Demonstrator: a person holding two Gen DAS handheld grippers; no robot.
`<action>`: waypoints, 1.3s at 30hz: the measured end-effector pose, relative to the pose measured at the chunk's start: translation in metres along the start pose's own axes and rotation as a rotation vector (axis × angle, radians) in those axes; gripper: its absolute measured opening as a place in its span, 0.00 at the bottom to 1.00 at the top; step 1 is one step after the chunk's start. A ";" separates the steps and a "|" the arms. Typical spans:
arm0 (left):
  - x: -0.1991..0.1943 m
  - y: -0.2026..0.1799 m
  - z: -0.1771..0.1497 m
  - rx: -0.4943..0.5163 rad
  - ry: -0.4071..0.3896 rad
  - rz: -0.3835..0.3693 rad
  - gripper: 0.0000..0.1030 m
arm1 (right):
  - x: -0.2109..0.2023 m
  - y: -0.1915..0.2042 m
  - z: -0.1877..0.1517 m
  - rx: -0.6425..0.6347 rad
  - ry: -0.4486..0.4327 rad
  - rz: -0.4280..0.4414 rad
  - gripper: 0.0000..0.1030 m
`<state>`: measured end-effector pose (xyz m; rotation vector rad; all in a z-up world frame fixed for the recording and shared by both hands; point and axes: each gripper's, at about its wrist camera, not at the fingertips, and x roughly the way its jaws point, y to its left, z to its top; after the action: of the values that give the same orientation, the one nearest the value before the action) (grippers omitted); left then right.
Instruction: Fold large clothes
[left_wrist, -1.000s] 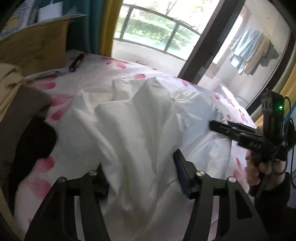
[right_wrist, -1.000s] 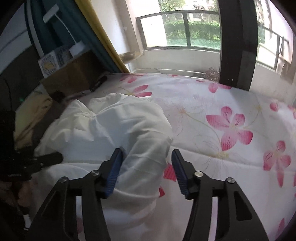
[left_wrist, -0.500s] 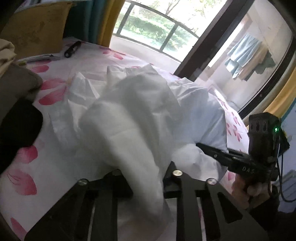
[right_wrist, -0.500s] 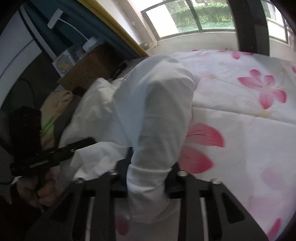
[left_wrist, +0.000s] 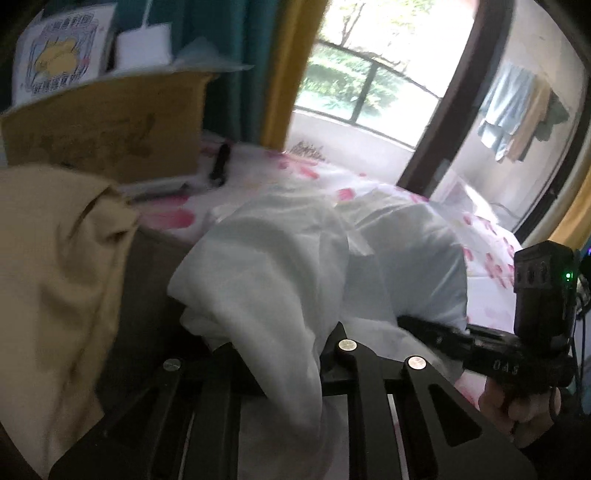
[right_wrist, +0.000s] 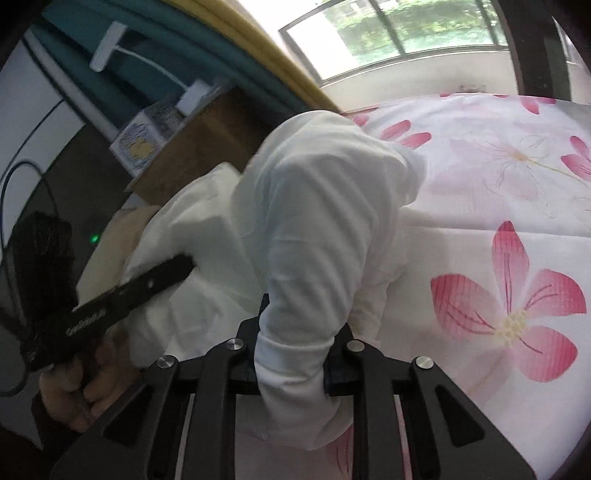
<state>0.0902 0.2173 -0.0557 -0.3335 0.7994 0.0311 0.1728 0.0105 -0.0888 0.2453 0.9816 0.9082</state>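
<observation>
While both grippers are pinched down to a narrow gap, each one has a bunch of the white garment squeezed between its jaws. From the left wrist view, the left gripper has a thick fold of white fabric clamped at the near edge, and the cloth billows up and over toward the far side of the bed. Over on the right you can see the right gripper reaching in sideways with its tip buried in the same white heap, a hand wrapped around its grip.

From the right wrist view, the right gripper is closed tight on what looks like a sleeve or cuff, though honestly it's bunched enough that I can't say which part for sure. The garment humps up in the middle and lies on the floral bedsheet, white with big pink flowers. The left gripper pokes into the fabric from the left.

On the near left there's a beige cloth, with a cardboard box behind it, and teal and yellow curtains beside the window.
</observation>
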 end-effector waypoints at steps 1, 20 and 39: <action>0.002 0.005 -0.001 -0.008 0.015 -0.001 0.19 | 0.001 -0.001 0.001 0.002 -0.012 -0.032 0.23; -0.022 -0.006 0.005 0.076 -0.061 0.139 0.39 | -0.053 0.009 0.049 -0.206 -0.147 -0.336 0.58; -0.020 0.001 -0.011 0.082 -0.020 0.237 0.39 | -0.053 -0.025 0.038 -0.120 -0.126 -0.409 0.61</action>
<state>0.0683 0.2163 -0.0492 -0.1588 0.8146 0.2228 0.2051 -0.0377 -0.0489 -0.0034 0.8179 0.5665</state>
